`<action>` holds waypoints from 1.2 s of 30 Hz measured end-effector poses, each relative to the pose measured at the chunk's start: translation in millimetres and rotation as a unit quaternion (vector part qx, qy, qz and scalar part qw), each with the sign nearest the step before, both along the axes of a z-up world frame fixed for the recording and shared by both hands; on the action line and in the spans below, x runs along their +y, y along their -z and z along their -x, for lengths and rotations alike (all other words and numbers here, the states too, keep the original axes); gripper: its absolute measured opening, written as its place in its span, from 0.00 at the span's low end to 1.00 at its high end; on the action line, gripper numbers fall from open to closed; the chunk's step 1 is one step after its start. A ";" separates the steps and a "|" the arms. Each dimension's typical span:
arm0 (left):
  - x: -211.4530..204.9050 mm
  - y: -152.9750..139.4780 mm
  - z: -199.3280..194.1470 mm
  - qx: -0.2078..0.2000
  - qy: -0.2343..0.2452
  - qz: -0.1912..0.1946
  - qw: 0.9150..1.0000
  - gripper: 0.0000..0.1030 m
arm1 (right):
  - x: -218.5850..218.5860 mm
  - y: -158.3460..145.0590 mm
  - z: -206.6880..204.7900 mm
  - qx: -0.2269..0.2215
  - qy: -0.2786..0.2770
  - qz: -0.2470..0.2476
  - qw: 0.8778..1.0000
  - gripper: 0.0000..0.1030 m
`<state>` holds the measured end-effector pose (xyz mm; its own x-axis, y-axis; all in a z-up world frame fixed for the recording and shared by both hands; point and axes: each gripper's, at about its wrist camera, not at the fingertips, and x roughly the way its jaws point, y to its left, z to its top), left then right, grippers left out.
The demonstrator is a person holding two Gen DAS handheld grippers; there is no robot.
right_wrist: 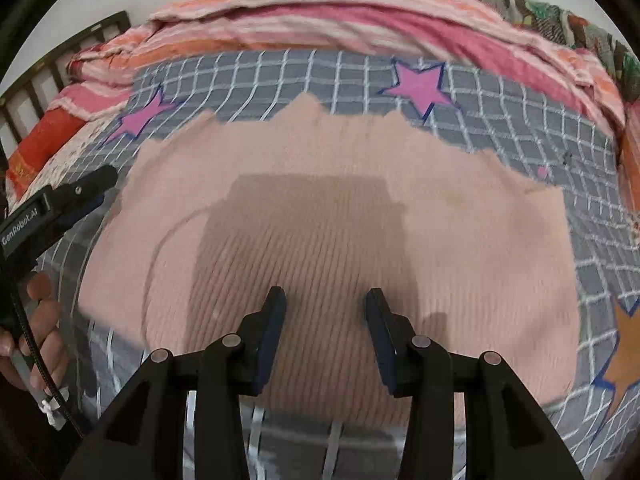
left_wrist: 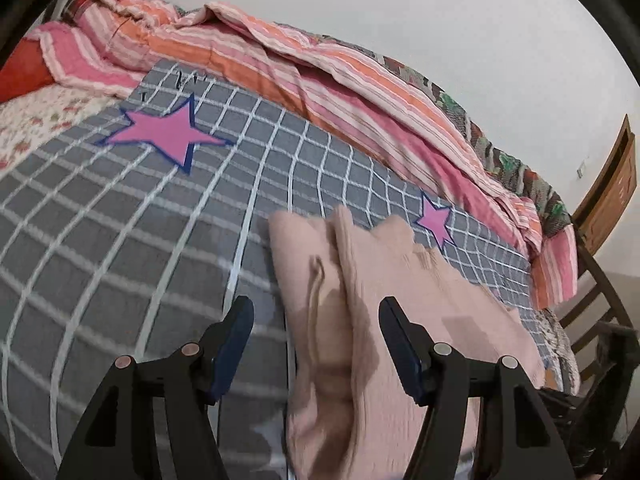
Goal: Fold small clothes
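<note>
Pink ribbed knit garment point(right_wrist: 328, 216): lies flat on grey checked sheet point(left_wrist: 120, 220), spread wide under R gripper; in L wrist view its near edge shows a lengthwise fold or ridge point(left_wrist: 340, 264), exact layering unclear w/ motion blur. Sheet: white grid lines, pink stars w/ blue outline, 2 in L view point(left_wrist: 160, 132) point(left_wrist: 436, 220), 1 orange star at R view's right edge point(right_wrist: 628, 352). Striped pink/orange quilt point(left_wrist: 280, 64): bunched along far side of bed, against white wall. Red pillow point(left_wrist: 24, 68) at head end, beside floral fabric point(left_wrist: 36, 120). Wooden chair point(left_wrist: 592, 280) past foot of bed. L gripper point(left_wrist: 316, 316): jaws parted fairly wide, nothing between pads, poised over garment's left edge & sheet, not touching as far as seen. R gripper point(right_wrist: 326, 300): jaws parted moderately, empty, above garment's mid area; its shadow falls on the knit. In R view L gripper also appears at left edge point(right_wrist: 100, 184), held by a hand point(right_wrist: 40, 320), cable trailing below.
</note>
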<state>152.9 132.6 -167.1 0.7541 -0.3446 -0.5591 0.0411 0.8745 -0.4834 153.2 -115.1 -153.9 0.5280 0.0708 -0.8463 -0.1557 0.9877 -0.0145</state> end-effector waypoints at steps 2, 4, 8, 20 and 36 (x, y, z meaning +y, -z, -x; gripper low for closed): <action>-1.6 3.9 11.7 0.003 0.010 0.008 1.000 0.61 | -1.0 4.6 11.9 -0.004 -0.003 0.002 1.000 0.41; -3.8 7.6 24.8 0.008 0.014 0.004 1.000 0.61 | -0.9 6.6 26.3 -0.012 -0.011 0.011 1.000 0.41; -7.8 18.7 51.1 0.024 0.026 0.008 0.999 0.61 | -0.6 7.3 51.2 -0.014 -0.022 0.026 0.999 0.41; -23.6 37.8 45.4 0.036 0.034 0.109 0.993 0.60 | -64.3 -22.9 106.0 -0.034 0.004 -0.063 0.997 0.39; -37.1 12.7 -24.2 0.040 -0.045 0.072 0.996 0.24 | -167.5 -59.5 141.6 -0.088 0.110 -0.091 0.986 0.39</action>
